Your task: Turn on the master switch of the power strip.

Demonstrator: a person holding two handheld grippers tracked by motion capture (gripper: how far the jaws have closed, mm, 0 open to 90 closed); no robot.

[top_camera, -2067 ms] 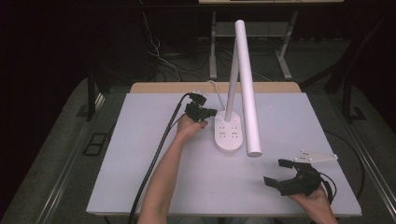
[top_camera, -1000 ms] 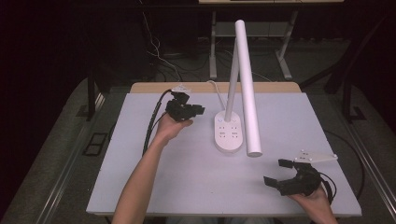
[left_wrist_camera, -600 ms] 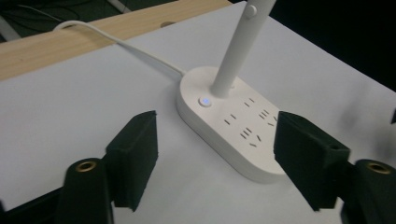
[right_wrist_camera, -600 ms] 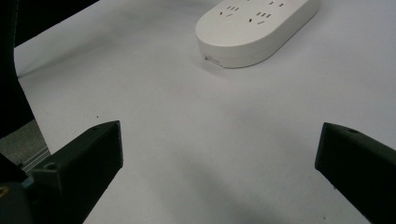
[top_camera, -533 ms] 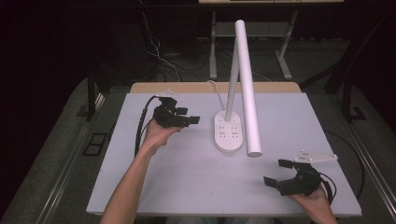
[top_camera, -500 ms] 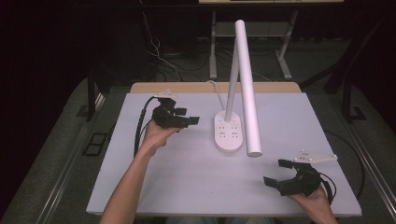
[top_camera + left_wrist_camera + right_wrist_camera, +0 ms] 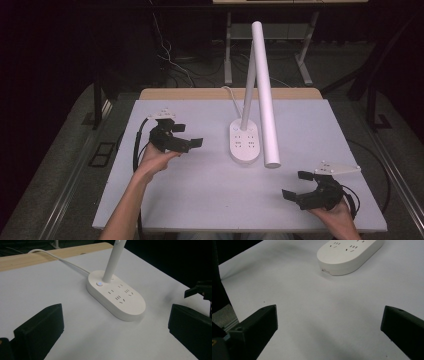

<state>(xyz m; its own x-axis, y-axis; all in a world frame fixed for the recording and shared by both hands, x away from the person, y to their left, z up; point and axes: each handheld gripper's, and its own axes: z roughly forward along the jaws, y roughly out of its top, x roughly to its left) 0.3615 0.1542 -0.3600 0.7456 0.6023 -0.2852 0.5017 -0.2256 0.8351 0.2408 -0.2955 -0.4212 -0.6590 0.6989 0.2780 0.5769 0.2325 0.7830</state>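
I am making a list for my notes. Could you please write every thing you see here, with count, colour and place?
table: one, light grey top, wooden far edge, centre.
desk lamp: one, white, long tube head on a stem.
lamp base: one, white oval with sockets, mid-table; small lit button.
lamp cord: one, white, runs to the far edge.
left gripper: one, black, open, left of the base.
right gripper: one, black, open, near right corner.
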